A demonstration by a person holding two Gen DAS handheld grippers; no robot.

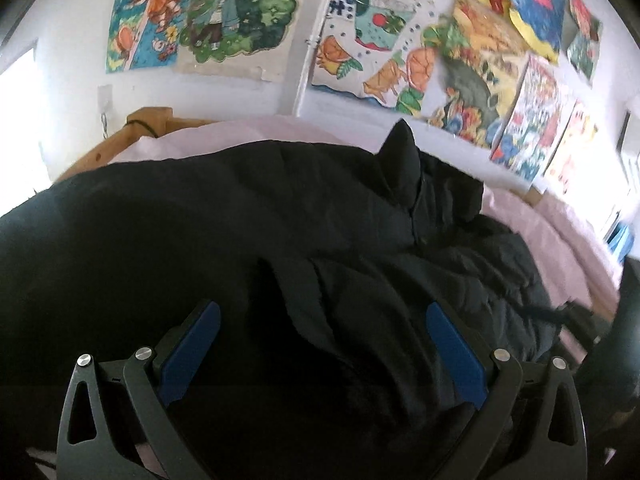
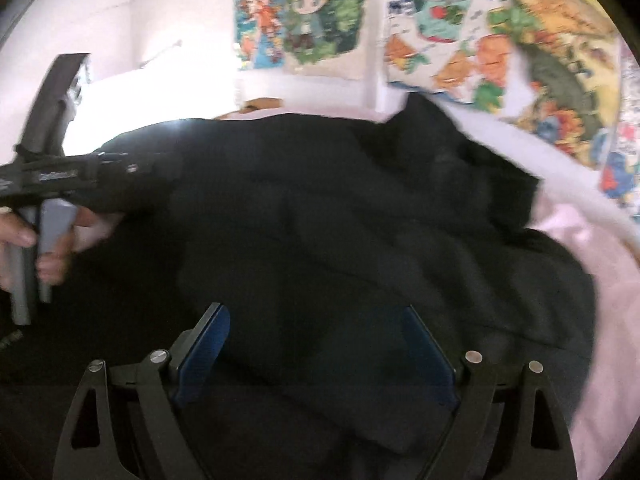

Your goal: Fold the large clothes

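Note:
A large black padded jacket (image 1: 304,216) lies spread and rumpled on a bed with a pink sheet (image 1: 532,220). Its collar or hood stands up at the far side (image 1: 404,148). My left gripper (image 1: 320,312) is open, its blue pads wide apart just above the near part of the jacket, holding nothing. My right gripper (image 2: 316,316) is also open over the jacket (image 2: 340,208), empty. In the right wrist view the left gripper's body (image 2: 80,172) and the hand holding it show at the left, over the jacket's left side.
The bed has a wooden frame (image 1: 148,120) against a white wall covered with colourful drawings (image 1: 240,12). Pink sheet (image 2: 580,280) shows bare to the right of the jacket. Bright window light comes from the left.

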